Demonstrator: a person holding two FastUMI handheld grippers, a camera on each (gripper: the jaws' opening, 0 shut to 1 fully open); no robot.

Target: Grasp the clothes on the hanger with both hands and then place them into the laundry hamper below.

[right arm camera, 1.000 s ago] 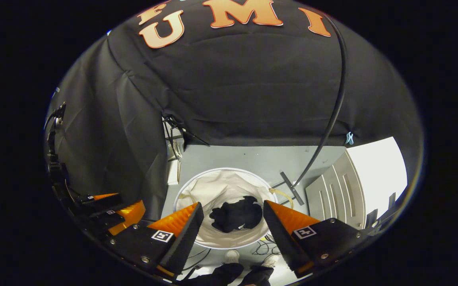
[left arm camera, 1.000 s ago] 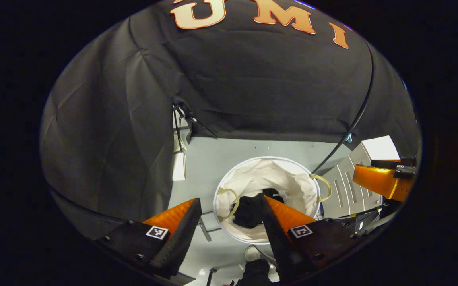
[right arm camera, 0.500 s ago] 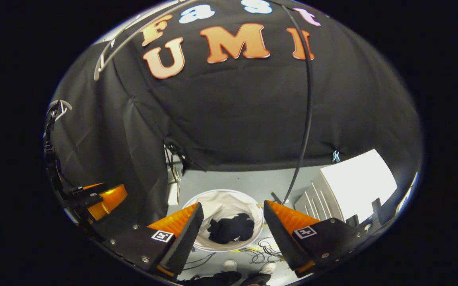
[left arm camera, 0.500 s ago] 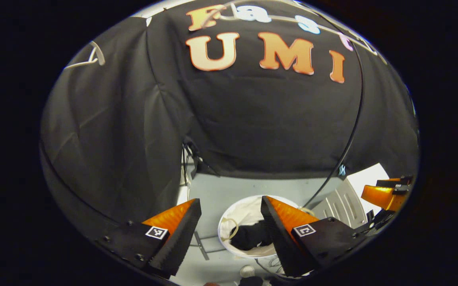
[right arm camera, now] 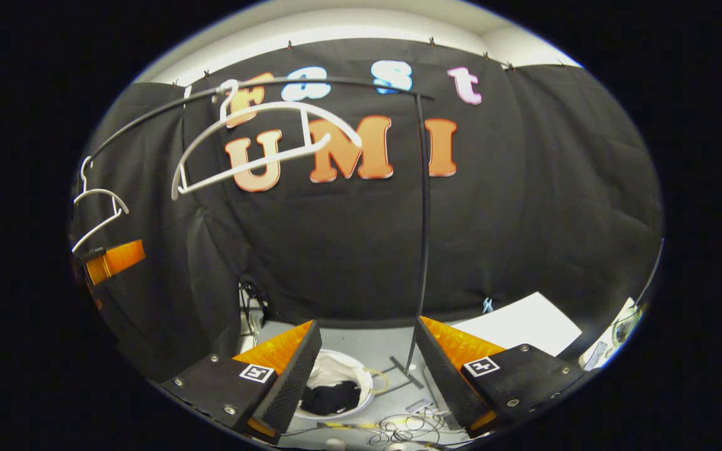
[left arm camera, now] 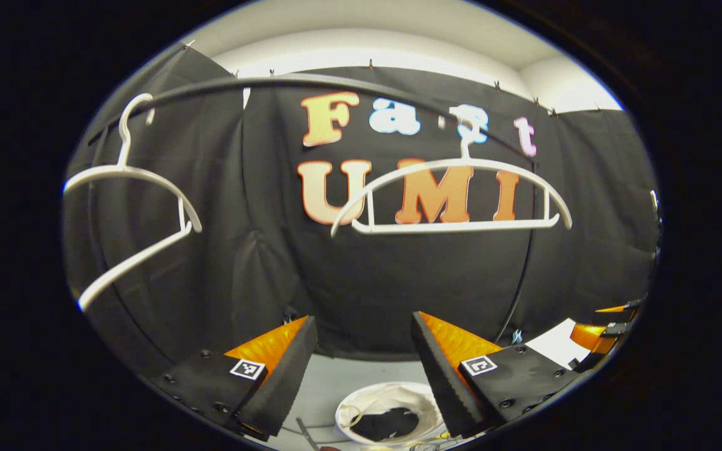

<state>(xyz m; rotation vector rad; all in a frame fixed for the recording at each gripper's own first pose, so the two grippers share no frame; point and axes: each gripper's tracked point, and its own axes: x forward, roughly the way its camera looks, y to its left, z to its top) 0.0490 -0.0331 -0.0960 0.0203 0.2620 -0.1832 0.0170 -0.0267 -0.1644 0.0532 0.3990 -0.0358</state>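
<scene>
Left gripper view: left gripper at 6 o'clock, jaws spread wide, nothing between them. Below the gap, at 6 o'clock near the edge, white laundry hamper on a grey floor, with dark clothes bunched inside it. Above, a dark rail arching across from 10 to 1 o'clock. Hung from it, two bare white hangers — one hanger just right of centre at 1 o'clock, facing the camera, a second hanger at 9 o'clock, turned at an angle. Part of the other gripper at 4 o'clock, by the edge.

Right gripper view: right gripper at 6 o'clock, jaws likewise spread, empty. Between the fingers, toward 7 o'clock, the hamper with the dark bundle lying in it. Loose cables on the floor just beside it, at 6 o'clock. A dark upright pole running from 12 o'clock down to the floor — both white hangers off to 10 and 11 o'clock.
</scene>
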